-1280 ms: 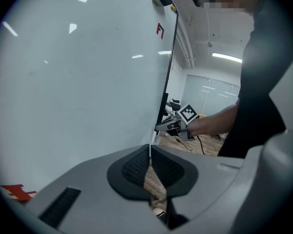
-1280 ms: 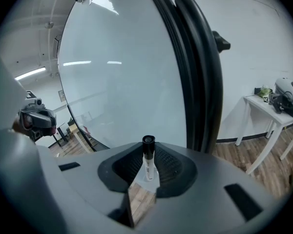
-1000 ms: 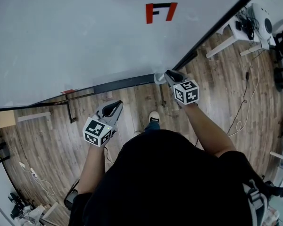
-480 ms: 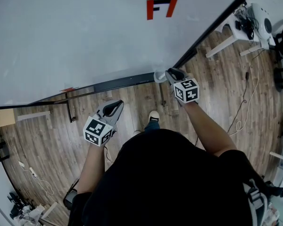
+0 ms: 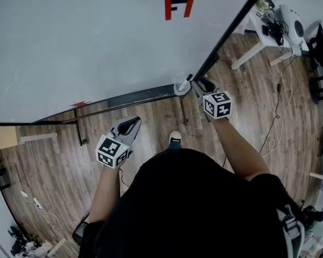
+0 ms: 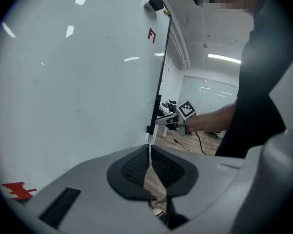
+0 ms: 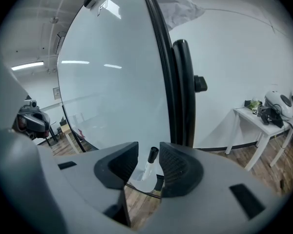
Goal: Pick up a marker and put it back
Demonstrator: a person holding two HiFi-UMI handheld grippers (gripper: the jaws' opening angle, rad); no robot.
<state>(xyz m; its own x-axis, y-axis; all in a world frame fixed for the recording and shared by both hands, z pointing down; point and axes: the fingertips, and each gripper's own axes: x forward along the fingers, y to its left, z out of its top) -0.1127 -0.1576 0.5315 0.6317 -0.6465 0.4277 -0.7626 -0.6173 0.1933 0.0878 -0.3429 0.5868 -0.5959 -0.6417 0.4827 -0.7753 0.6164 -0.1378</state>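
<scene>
A white marker with a black cap (image 7: 149, 163) stands tilted in a small white holder (image 7: 136, 183) at the right end of the whiteboard's ledge (image 5: 140, 95). My right gripper (image 7: 149, 155) is open; its jaws have just been opening, and the marker shows in the gap between them, touching neither pad. In the head view the right gripper (image 5: 200, 85) sits just right of the marker (image 5: 185, 81) and holder (image 5: 179, 88). My left gripper (image 5: 130, 124) hangs lower left over the floor, shut on nothing (image 6: 150, 152).
The big whiteboard (image 5: 97, 36) fills the far side, with a red mark (image 5: 178, 8) near its top and a black frame post (image 7: 184, 91) at its right edge. A white table (image 5: 269, 28) with gear stands at the right. A cable (image 5: 274, 128) trails over the wooden floor.
My right gripper has pulled back to the right, off the holder, and the marker now shows standing free in it. The left gripper has kept still.
</scene>
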